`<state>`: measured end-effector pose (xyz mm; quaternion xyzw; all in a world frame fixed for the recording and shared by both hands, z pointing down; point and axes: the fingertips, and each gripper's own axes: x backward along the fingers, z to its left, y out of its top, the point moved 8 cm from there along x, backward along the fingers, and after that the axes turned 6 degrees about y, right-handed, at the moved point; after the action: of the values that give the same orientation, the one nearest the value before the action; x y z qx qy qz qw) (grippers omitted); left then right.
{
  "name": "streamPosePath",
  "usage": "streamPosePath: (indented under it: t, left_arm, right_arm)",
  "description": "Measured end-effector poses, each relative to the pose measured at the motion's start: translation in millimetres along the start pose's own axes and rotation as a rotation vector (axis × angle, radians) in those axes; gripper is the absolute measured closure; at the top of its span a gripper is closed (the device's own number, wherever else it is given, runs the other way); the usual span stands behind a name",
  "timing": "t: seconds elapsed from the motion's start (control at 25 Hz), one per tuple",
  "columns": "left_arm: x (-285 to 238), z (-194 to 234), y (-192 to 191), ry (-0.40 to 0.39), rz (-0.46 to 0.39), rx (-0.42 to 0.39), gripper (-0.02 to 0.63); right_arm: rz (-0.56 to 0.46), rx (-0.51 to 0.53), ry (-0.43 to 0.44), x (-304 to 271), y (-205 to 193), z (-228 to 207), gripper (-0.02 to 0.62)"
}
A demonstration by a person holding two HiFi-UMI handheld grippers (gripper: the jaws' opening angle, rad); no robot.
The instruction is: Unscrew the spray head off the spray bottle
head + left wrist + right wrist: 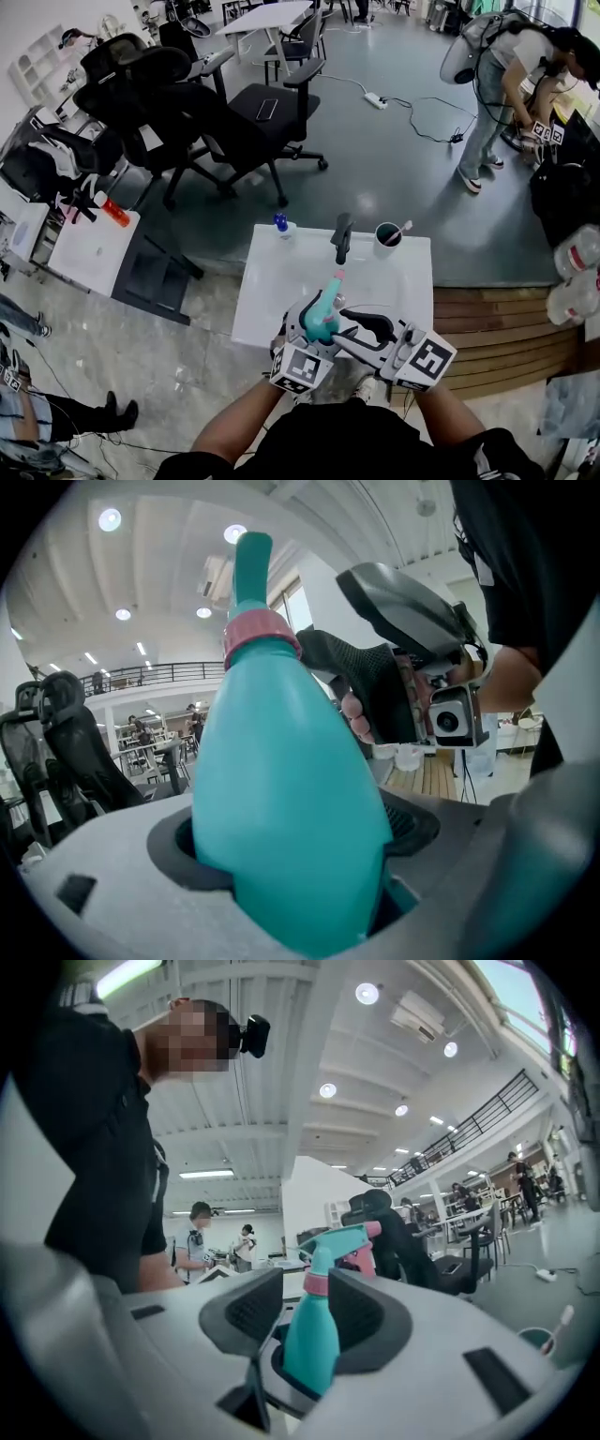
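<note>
Bottle [286, 799], teal with a pink collar [315, 1282], is held above the near edge of the white counter [272, 300], its base clamped between the jaws of the left hand-held gripper [314, 330]. The spray head [339, 1239] is on the neck. The right hand-held gripper [309, 1321] sits at the bottle's 3 o'clock, its jaws apart on either side of the collar with gaps showing. On the counter, a cup [386, 238] stands at 1 o'clock from the bottle and a small blue-capped bottle [280, 224] at 11 o'clock.
</note>
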<state>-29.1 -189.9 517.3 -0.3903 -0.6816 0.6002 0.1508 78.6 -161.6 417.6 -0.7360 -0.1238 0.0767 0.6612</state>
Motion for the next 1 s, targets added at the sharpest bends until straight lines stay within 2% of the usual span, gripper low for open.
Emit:
streamPosePath:
  t: [0.24, 0.36, 0.44, 0.56, 0.72, 1.0]
  left_arm:
    - [0.3, -6.8, 1.2, -0.006, -0.009, -0.011, 0.144]
    - [0.9, -12.2, 2.2, -0.011, -0.013, -0.031, 0.144]
    - [1.1, -13.1, 3.5, -0.02, -0.02, -0.032, 0.144]
    - [4.1, -17.0, 7.1, -0.081, -0.053, -0.025, 0.144]
    - [11.5, -24.5, 16.7, -0.209, -0.126, -0.051, 0.144]
    - [29.8, -44.3, 35.2, -0.531, -0.207, -0.109, 0.144]
  right_arm:
    - [-0.024, -0.012, -0.15, -16.7, -8.4, 0.1, 0.426]
    - [-0.014, -0.008, -0.172, -19.1, -11.2, 1.9, 0.436]
    - [-0.008, 0.013, -0.158, -17.6, -9.8, 1.7, 0.454]
    - [-0.002, 0.039, -0.099, -13.9, -5.8, 3.9, 0.457]
    - [-0.006, 0.039, 0.023, -9.5, 6.1, 13.5, 0.459]
    - [0.006, 0.079, 0.283, 8.9, 18.0, 25.4, 0.459]
